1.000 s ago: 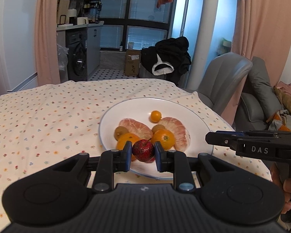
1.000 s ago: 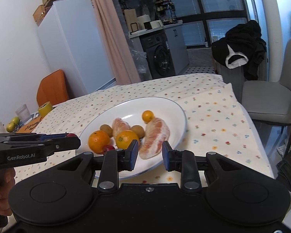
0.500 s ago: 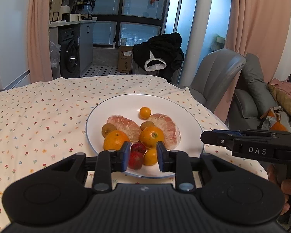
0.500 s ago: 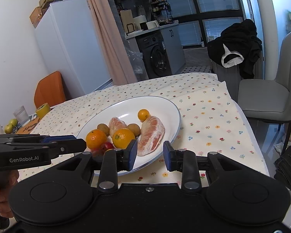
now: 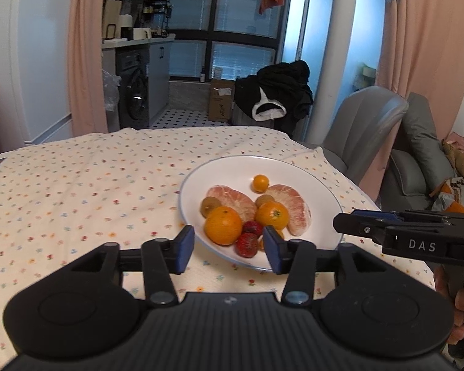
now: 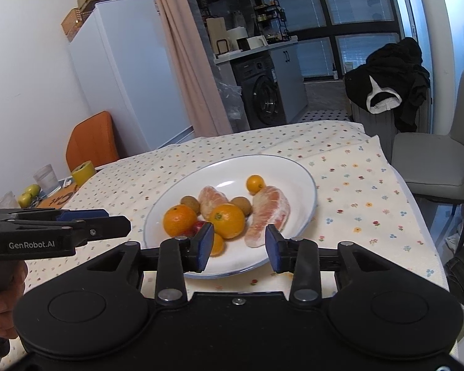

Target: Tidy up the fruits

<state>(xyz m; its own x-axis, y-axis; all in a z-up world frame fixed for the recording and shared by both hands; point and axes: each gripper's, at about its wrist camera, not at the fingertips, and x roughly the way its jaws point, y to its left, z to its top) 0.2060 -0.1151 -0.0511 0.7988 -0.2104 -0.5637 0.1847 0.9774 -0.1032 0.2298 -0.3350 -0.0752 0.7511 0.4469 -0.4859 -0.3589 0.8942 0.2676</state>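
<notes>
Lower centre of frame: left gripper (image 5: 229,245) wide, empty, near strawberries (image 5: 247,244) on plate (image 5: 294,167); right gripper (image 6: 239,244) wide, empty. Next, likely: find remaining fruit.

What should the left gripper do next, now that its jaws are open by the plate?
Probably draw the left gripper back clear of the plate. Its jaws are open and empty, both strawberries lie on the plate beside the oranges, and no loose fruit shows on the tablecloth.
</notes>
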